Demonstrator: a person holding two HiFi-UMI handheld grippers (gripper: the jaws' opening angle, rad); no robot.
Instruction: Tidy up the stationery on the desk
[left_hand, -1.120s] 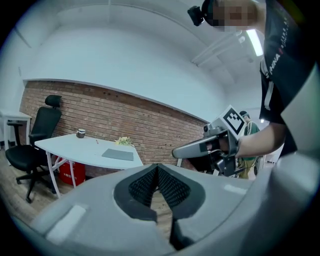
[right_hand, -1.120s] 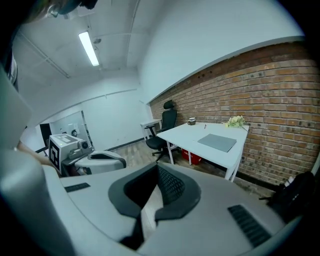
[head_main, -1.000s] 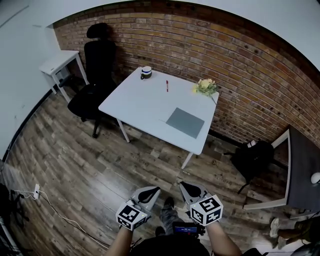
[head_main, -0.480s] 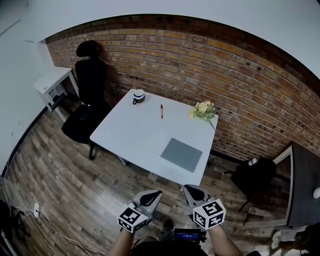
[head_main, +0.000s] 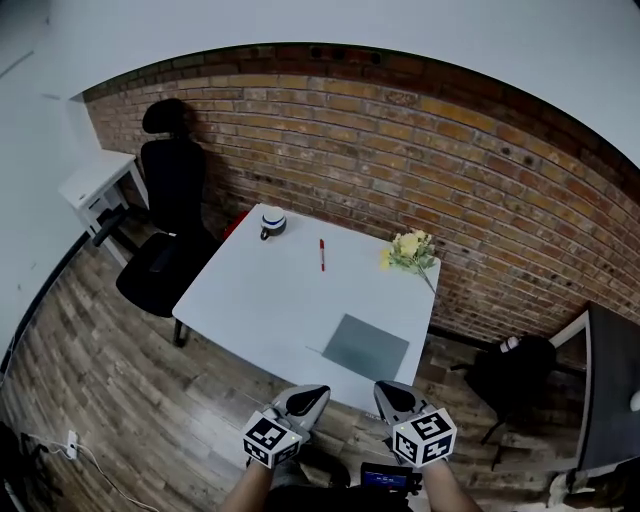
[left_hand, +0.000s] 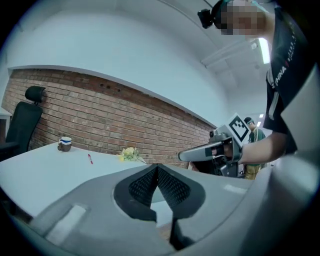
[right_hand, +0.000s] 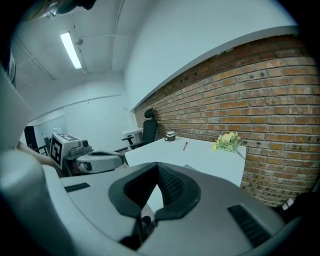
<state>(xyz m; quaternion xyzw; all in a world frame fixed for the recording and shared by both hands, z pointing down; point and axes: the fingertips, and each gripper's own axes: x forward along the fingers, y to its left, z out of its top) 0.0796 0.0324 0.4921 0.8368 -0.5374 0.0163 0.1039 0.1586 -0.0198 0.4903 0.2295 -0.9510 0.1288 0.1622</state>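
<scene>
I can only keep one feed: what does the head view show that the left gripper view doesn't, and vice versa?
Only the head view: the marker cube on the left tool, and the dark table at right. Only the left gripper view: the ceiling light. Both: the white table, mug, red pen, flowers, black chair, brick wall and right tool.

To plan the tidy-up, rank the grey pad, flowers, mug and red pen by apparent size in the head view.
1. grey pad, also nearest the camera
2. flowers
3. mug and red pen: unsure; the pen is longer but far thinner
</scene>
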